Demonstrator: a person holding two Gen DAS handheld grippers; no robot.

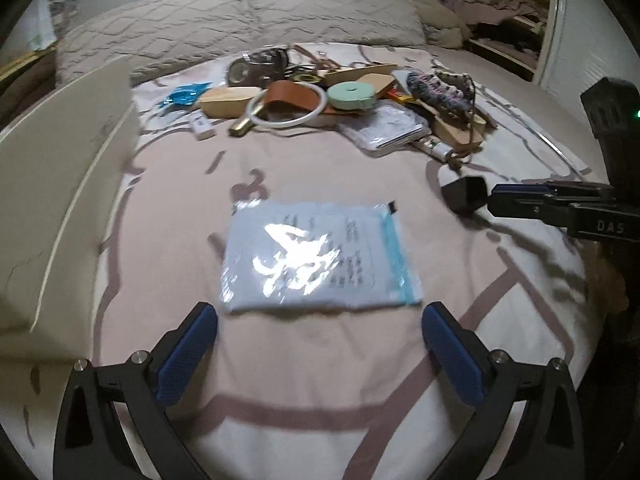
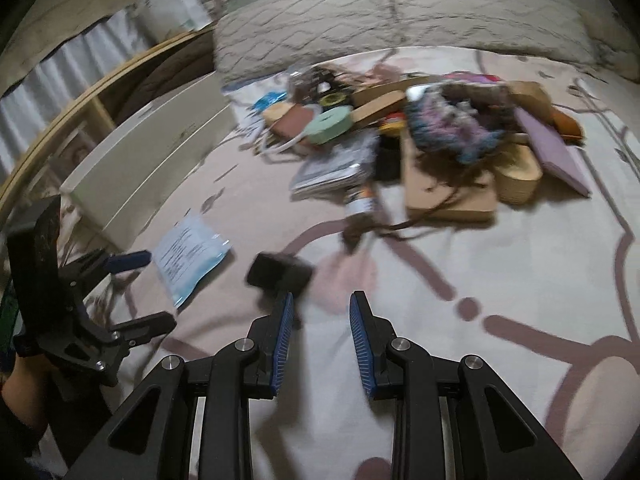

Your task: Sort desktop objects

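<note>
A clear zip bag [image 1: 316, 256] with printed paper inside lies flat on the pink bedcover [image 1: 280, 364]. My left gripper [image 1: 320, 312] stands wide open just short of the bag's near edge, its blue pads on either side and not touching it. The right wrist view shows the same bag [image 2: 188, 256] and left gripper [image 2: 160, 288] at the left. A small black box [image 2: 280, 272] lies just beyond the left fingertip of my right gripper [image 2: 322, 300], whose jaws stand partly apart with nothing between them. In the left wrist view the black box [image 1: 464, 194] sits at the tip of the right gripper [image 1: 504, 200].
A pile of mixed objects lies further up the bed: a mint tape roll [image 1: 351, 96], a white ring [image 1: 286, 108], a knitted pouch [image 2: 452, 128], a cardboard box [image 2: 448, 192], a purple book [image 2: 552, 152]. A white box [image 1: 60, 200] stands at the left, and pillows [image 1: 240, 20] lie behind.
</note>
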